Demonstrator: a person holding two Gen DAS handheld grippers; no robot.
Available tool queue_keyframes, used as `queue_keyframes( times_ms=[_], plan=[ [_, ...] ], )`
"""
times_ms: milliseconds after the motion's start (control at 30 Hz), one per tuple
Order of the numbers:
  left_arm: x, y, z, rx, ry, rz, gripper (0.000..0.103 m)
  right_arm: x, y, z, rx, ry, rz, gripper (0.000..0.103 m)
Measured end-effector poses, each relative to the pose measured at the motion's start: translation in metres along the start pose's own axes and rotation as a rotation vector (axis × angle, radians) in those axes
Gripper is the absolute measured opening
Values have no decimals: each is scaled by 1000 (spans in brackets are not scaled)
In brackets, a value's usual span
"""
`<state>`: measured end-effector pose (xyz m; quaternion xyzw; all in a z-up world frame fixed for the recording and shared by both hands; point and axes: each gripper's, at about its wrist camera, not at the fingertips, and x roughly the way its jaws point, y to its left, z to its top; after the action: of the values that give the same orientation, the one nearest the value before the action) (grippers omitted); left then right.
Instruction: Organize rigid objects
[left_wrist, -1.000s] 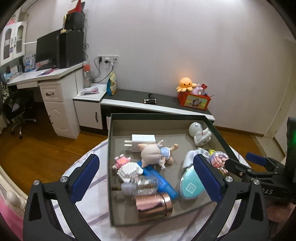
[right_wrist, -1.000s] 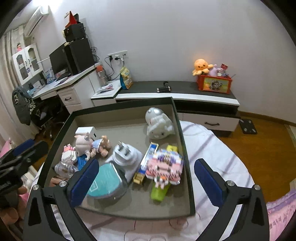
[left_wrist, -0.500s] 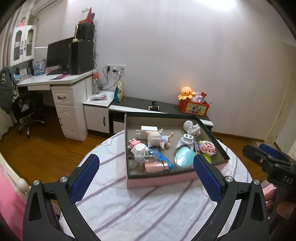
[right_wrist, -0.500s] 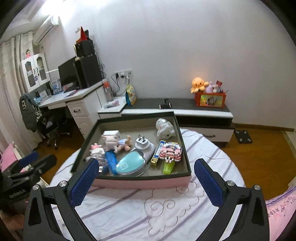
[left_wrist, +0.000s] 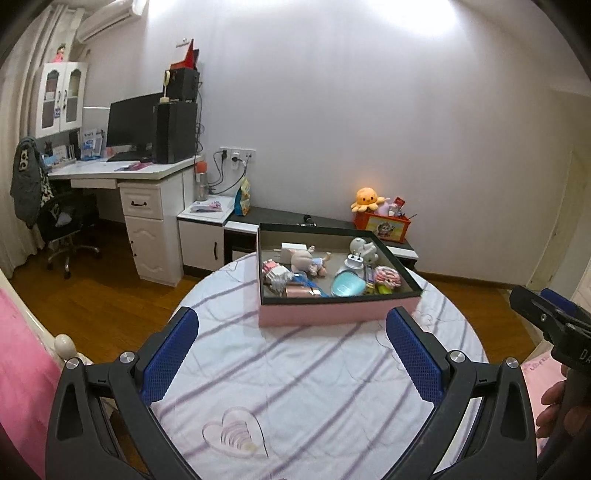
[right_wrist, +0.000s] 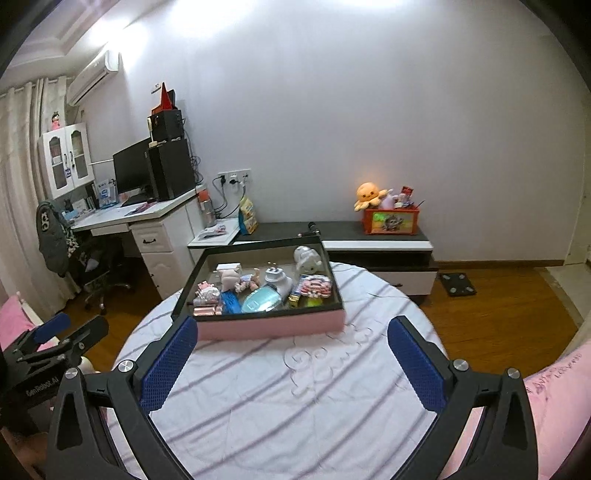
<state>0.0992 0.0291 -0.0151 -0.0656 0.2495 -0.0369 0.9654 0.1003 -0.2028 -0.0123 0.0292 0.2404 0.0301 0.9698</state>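
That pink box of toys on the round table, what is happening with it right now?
A person holds a hand-held gripper in each hand, and both are open and empty. The left hand-held gripper and the right hand-held gripper sit back from the pink, dark-rimmed shallow box, above the striped white tablecloth. Nothing is being gripped. The small items, among them a teal oval case and a white plug adapter, all lie inside the box; none lies loose on the cloth.

An orange octopus plush (right_wrist: 369, 195) sits on a toy crate (right_wrist: 392, 220) atop the low cabinet (right_wrist: 376, 243).
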Motion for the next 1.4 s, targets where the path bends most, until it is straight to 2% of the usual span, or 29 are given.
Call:
queue_keyframes(
  times_ms=[267, 500, 1400],
  plan=[
    [-27, -8, -10, 12, -17, -9, 103, -31, -10, -9, 20, -48, -33, 103],
    [-39, -10, -8, 17, -42, -16, 103, -38, -9, -11, 15, -59, -39, 103],
    [-35, -15, -11, 26, -23, -20, 103, -34, -10, -11, 10, -37, -34, 103]
  ],
)
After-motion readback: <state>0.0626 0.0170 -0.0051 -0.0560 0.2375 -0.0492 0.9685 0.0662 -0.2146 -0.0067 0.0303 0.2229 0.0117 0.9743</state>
